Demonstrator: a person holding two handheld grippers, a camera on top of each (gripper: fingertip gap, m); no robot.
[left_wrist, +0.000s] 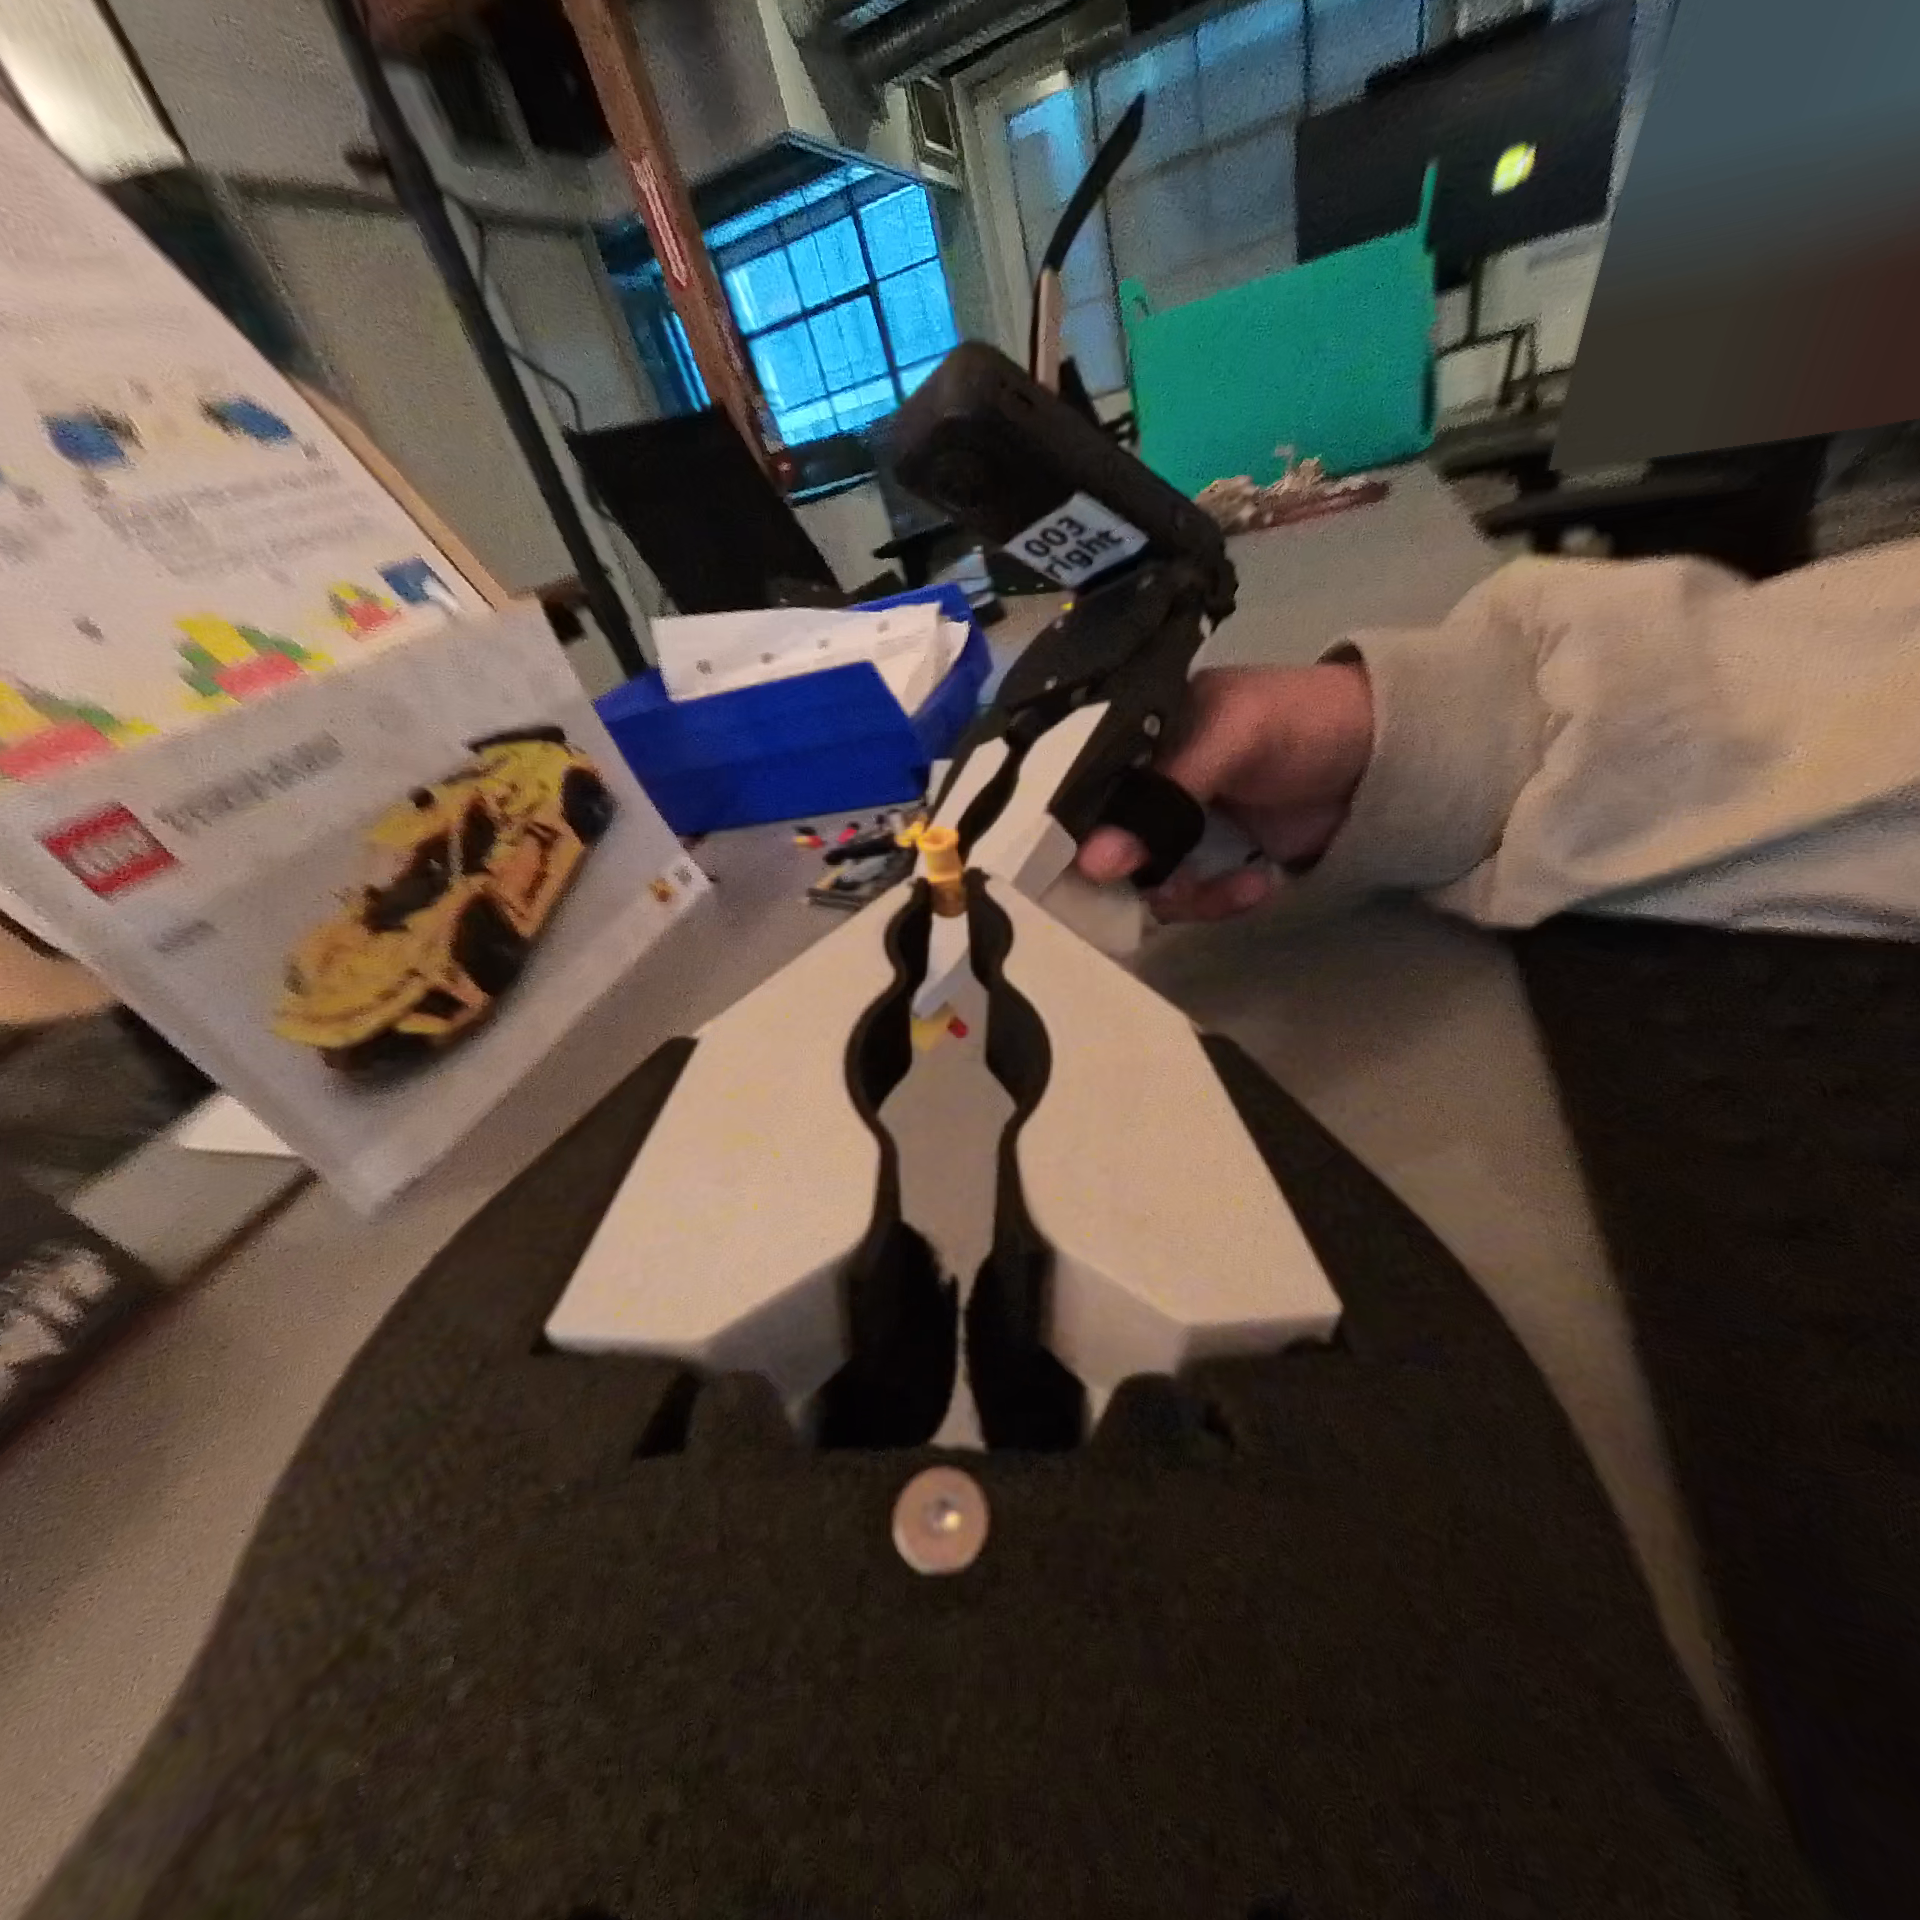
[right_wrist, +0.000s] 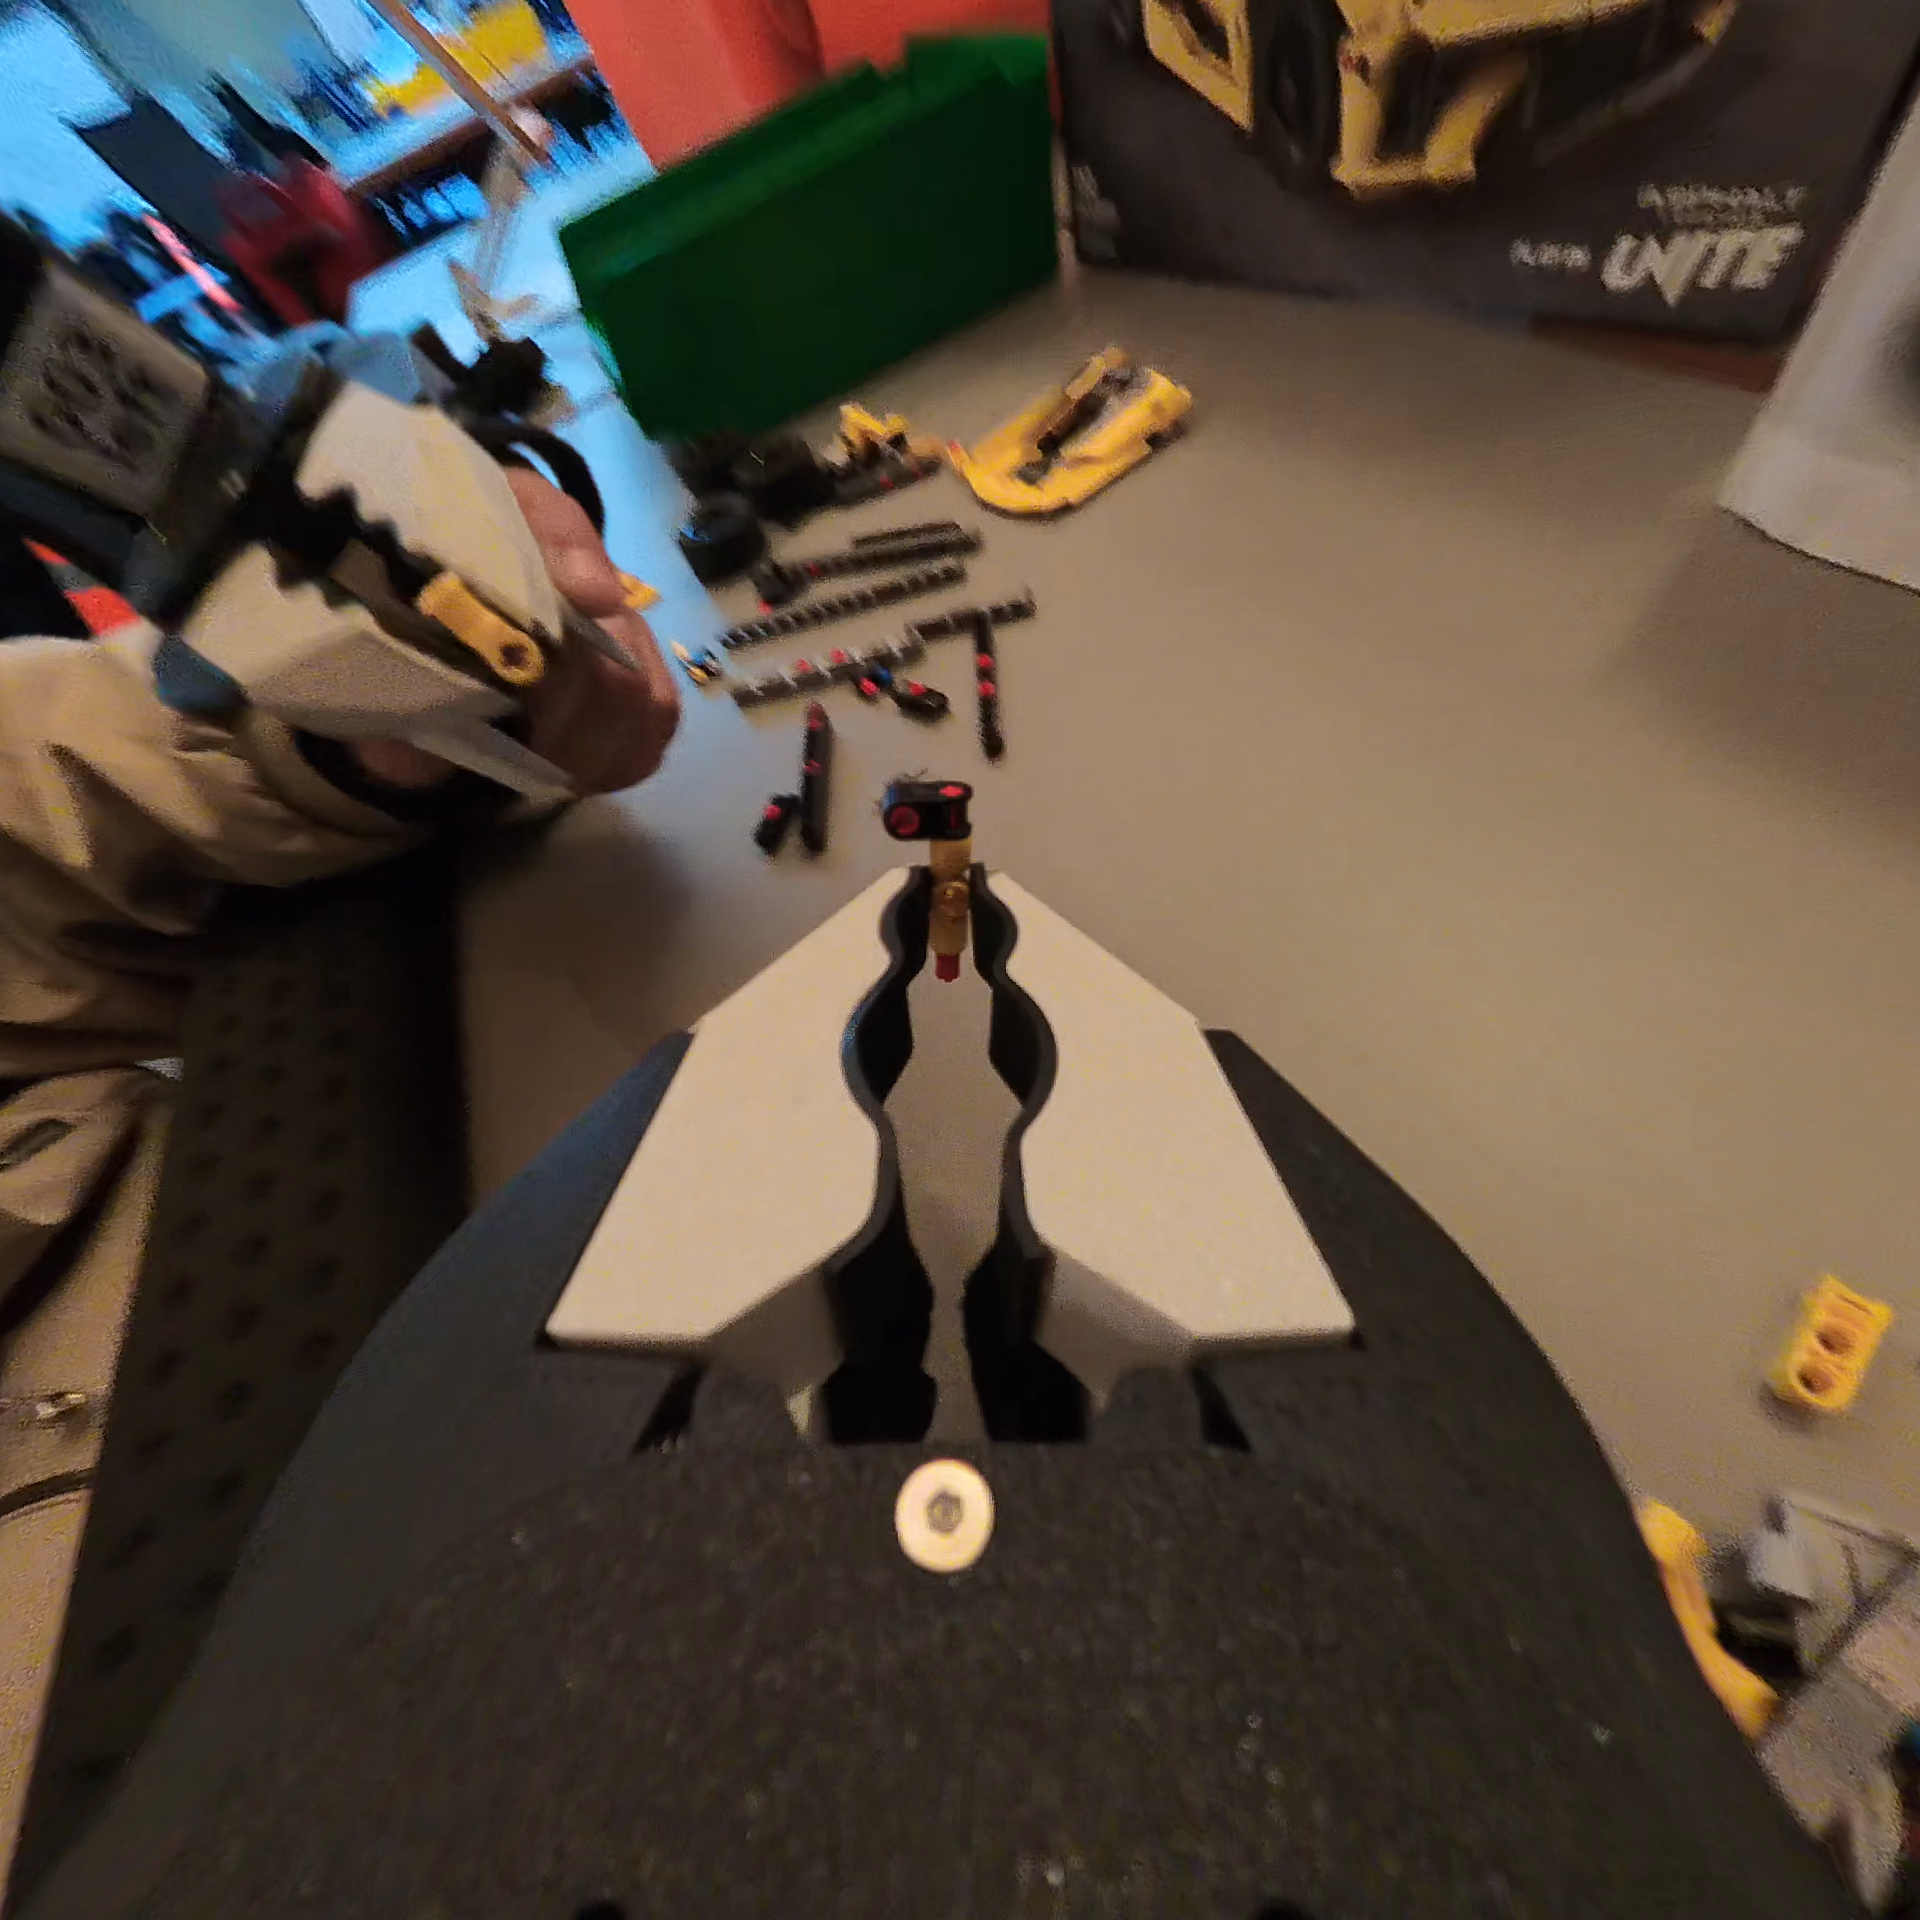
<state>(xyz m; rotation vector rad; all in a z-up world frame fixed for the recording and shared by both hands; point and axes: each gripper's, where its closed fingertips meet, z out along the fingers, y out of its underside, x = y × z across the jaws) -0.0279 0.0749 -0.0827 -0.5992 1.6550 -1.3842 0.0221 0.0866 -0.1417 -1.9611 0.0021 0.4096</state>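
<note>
Both grippers pinched small pieces: left gripper (left_wrist: 940, 883) a yellow connector (left_wrist: 940, 871); right gripper (right_wrist: 948, 888) a tan pin (right_wrist: 948, 883) topped at twelve o'clock by a black block (right_wrist: 928, 810).

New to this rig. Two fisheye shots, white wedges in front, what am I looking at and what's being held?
No robot arm: a person holds a two-finger gripper in each hand, each with a camera looking along its white fingers.

Left wrist view: the left gripper is shut on a small yellow connector piece. Beyond it are the right gripper and the hand holding it, a booklet showing a yellow car and a blue bin.

Right wrist view: the right gripper is shut on a small yellow, black and red assembly. On the grey table lie black beams with red pins, a yellow car section and a loose yellow piece.
</note>
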